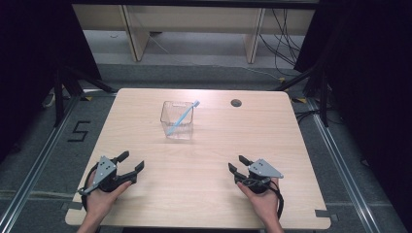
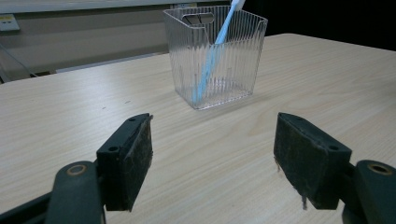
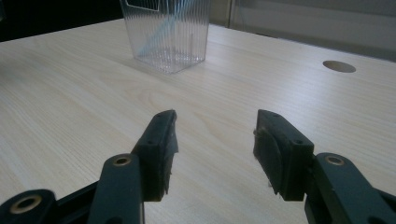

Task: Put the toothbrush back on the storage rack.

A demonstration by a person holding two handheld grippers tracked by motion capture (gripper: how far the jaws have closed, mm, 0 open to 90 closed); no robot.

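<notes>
A clear ribbed plastic cup (image 1: 177, 120) stands upright in the middle of the wooden table (image 1: 145, 204), with a light blue toothbrush (image 1: 183, 117) leaning inside it. From the left gripper view the cup (image 2: 215, 56) and toothbrush (image 2: 212, 58) lie straight ahead. My left gripper (image 1: 131, 161) rests open near the table's front left, nothing between its pads (image 2: 135, 161). At the front right my right gripper (image 1: 236, 163) is open and empty too. The cup (image 3: 166, 35) appears ahead and to the left in the right gripper view.
A round cable hole (image 1: 236, 103) sits near the table's far right edge; it also shows in the right gripper view as the hole (image 3: 339, 66). Beyond the table are pale cabinets (image 1: 194, 29) and cables on the floor (image 1: 282, 43).
</notes>
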